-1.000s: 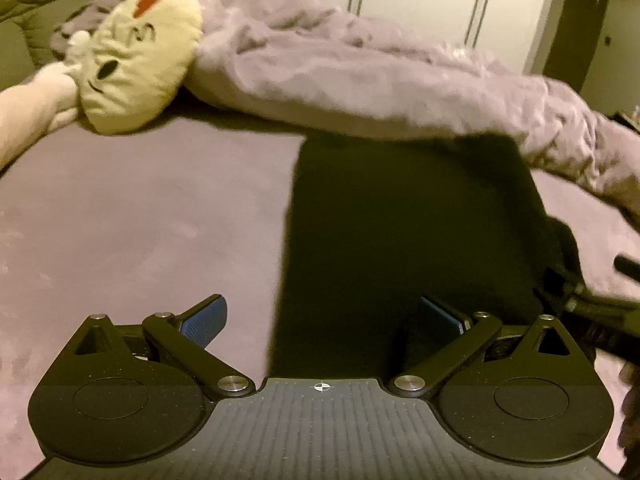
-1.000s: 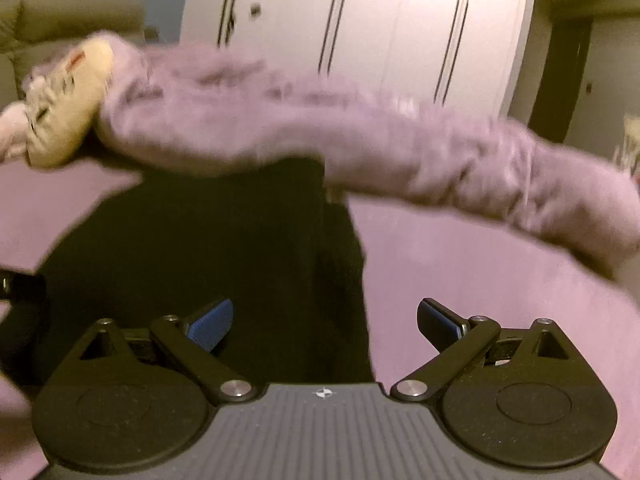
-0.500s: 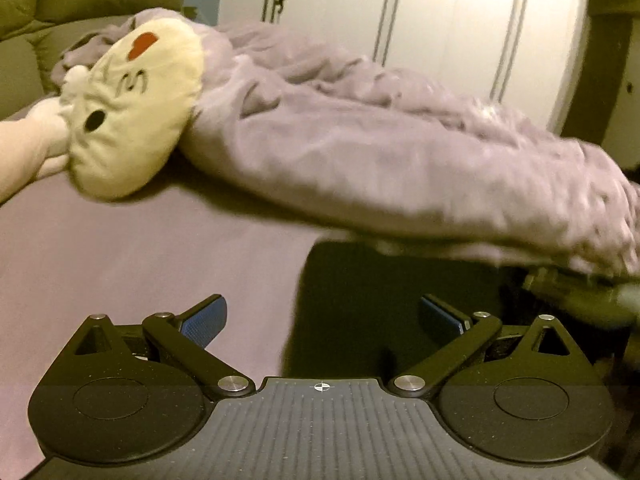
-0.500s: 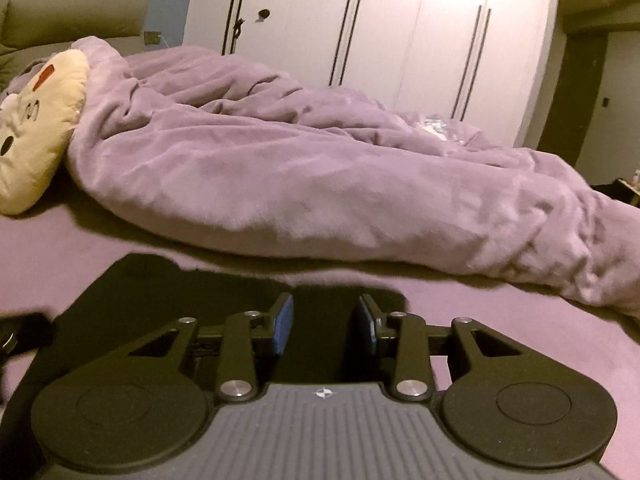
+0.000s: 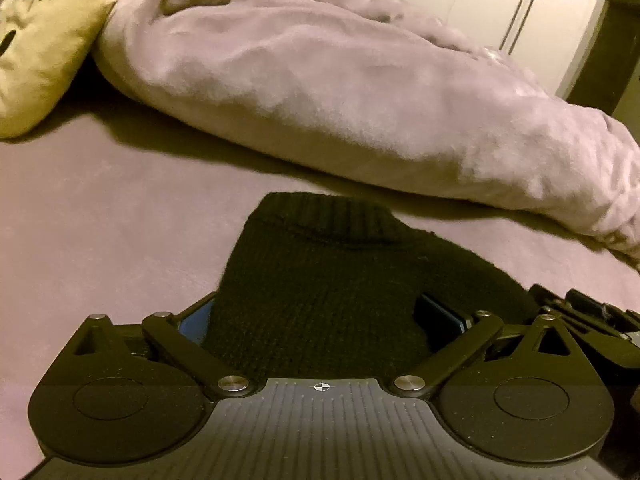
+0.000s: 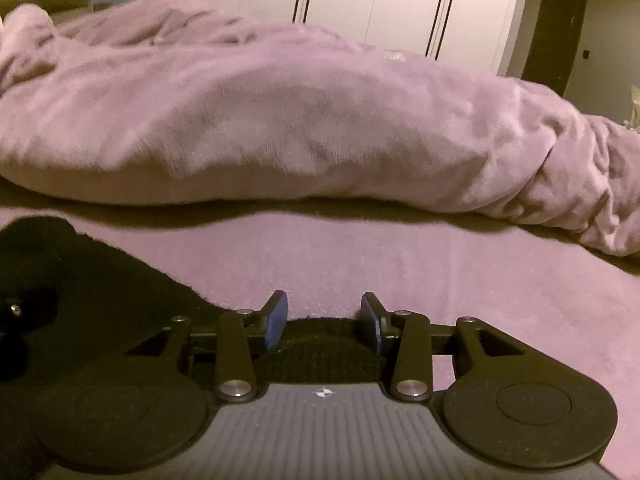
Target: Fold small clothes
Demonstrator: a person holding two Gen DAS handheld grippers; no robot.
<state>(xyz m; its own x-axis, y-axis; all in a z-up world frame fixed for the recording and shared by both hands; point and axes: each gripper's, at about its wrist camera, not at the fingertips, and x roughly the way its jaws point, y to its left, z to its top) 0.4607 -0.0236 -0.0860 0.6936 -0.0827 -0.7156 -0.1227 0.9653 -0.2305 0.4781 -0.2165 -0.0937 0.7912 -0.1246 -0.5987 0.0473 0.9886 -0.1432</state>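
A small black knit garment [image 5: 340, 272] lies on the purple bed sheet [image 5: 100, 220], its ribbed band at the far end. My left gripper [image 5: 316, 316] is low over its near edge, fingers wide open with the knit bunched between them. In the right wrist view the garment [image 6: 112, 292] spreads to the left, and an edge of it [image 6: 324, 344] sits between the pads. My right gripper [image 6: 323, 318] is partly closed around that edge, with a gap still showing between its blue pads. The right gripper [image 5: 588, 316] also shows at the right edge of the left wrist view.
A bunched purple fleece blanket [image 5: 360, 92] lies across the bed behind the garment, also in the right wrist view [image 6: 300, 120]. A yellow plush pillow [image 5: 40, 40] sits far left. White wardrobe doors [image 6: 400, 4] stand behind.
Both grippers have dropped down to the sheet and moved forward onto the garment. The garment now lies between the left fingers. The right gripper narrowed from wide open a second ago.
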